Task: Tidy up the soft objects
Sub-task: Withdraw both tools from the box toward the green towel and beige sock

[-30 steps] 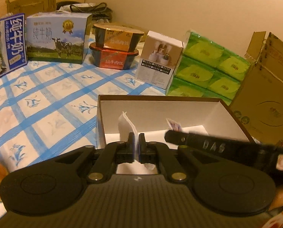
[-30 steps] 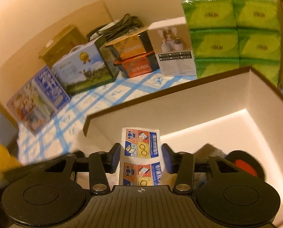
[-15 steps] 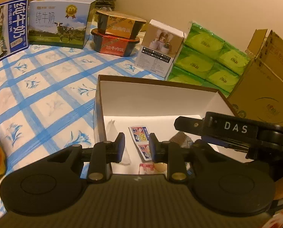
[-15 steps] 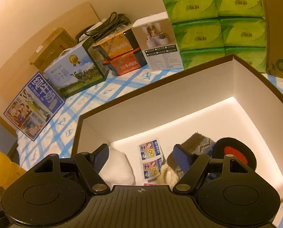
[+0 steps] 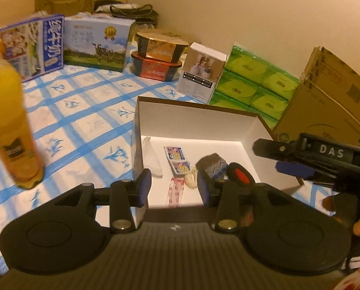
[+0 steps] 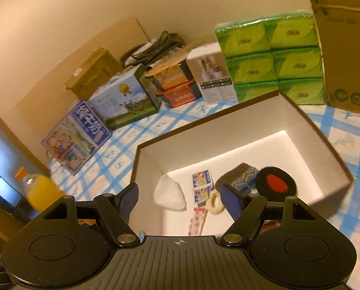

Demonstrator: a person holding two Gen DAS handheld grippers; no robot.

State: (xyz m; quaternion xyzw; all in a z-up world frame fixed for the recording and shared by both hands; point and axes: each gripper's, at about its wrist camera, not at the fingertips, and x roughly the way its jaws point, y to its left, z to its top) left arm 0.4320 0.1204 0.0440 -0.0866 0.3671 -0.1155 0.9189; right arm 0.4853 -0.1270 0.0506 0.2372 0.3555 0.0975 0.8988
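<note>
Left gripper [image 5: 174,184] had just been opening, nothing between its jaws. In the white box [image 6: 228,130], left to right: white pouch [image 6: 168,194], tissue packet [image 6: 201,184], knit piece [image 6: 242,174], black pad [image 6: 275,182] (all dropped in). Right gripper [image 6: 180,199] was wide apart, empty. No loose soft items visible outside; task looked nearly done.
</note>
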